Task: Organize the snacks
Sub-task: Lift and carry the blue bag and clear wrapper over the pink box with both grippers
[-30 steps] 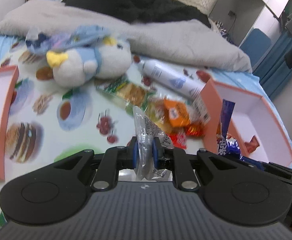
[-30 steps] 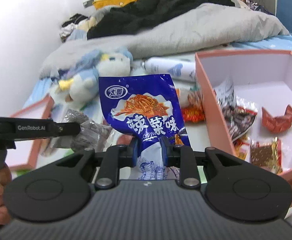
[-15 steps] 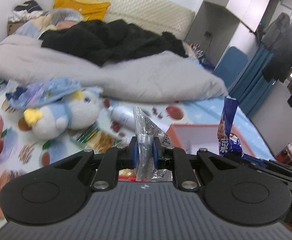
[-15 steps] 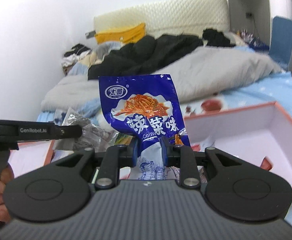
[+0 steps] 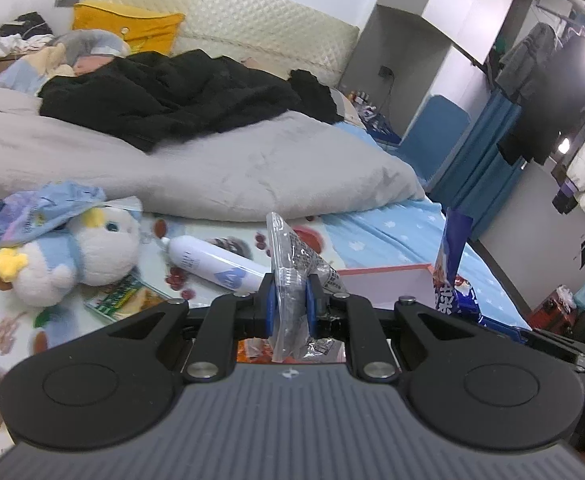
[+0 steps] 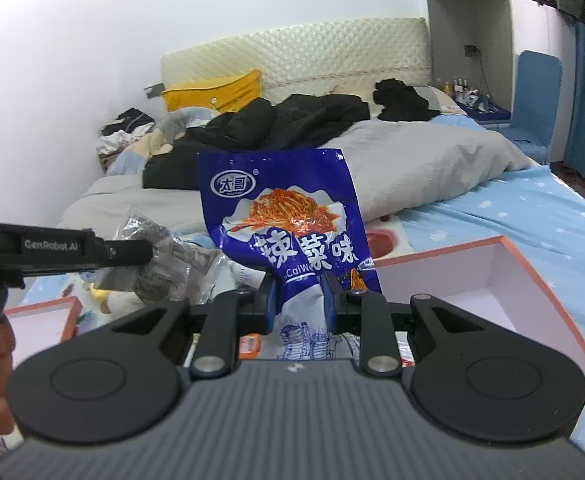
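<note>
Both hands have lifted off the bed: the left gripper (image 5: 288, 306) stays clenched on a clear packet (image 5: 292, 264) and the right gripper (image 6: 298, 300) on a blue snack bag (image 6: 288, 224), probably bound for the pink box (image 6: 532, 280) below-right.

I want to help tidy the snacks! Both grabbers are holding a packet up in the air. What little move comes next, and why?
Probably swing the right hand-held gripper over the open pink box beside it and lower. It is shut on the blue noodle packet, held above the bed; the left hand-held gripper holds a clear packet.
</note>
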`<state>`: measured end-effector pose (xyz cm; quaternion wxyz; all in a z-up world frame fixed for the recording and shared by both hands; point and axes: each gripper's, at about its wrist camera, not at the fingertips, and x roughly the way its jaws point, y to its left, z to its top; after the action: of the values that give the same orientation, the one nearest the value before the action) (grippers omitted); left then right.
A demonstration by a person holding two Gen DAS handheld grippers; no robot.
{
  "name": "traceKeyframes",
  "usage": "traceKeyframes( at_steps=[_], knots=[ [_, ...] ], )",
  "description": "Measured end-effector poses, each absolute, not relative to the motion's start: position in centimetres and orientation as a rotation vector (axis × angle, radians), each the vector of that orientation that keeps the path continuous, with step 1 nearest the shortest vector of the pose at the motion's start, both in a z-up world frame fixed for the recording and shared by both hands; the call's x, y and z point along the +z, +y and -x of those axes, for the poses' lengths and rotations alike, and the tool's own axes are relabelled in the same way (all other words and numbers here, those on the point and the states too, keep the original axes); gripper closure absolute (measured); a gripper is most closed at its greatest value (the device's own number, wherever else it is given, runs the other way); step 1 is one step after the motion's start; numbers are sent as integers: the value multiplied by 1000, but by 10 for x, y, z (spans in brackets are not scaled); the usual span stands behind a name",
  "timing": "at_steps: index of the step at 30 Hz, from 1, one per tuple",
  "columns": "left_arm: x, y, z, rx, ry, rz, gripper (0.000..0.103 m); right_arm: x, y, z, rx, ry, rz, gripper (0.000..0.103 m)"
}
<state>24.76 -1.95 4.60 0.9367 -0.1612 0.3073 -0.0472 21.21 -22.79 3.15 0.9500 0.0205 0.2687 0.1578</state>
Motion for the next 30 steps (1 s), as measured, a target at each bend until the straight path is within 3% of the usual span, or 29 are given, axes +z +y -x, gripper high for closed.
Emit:
traceKeyframes(
  at_steps=[25, 28, 30],
  knots=[
    [-86, -121, -358, -183, 924, 221, 85, -88, -304, -277, 160, 776, -46, 76],
    [-93, -123, -362, -187, 940, 221, 85, -100, -310, -280, 150, 807, -72, 73],
    [-96, -122, -363, -199, 956, 235, 82, -104, -312, -279, 129, 820, -77, 60]
  ],
)
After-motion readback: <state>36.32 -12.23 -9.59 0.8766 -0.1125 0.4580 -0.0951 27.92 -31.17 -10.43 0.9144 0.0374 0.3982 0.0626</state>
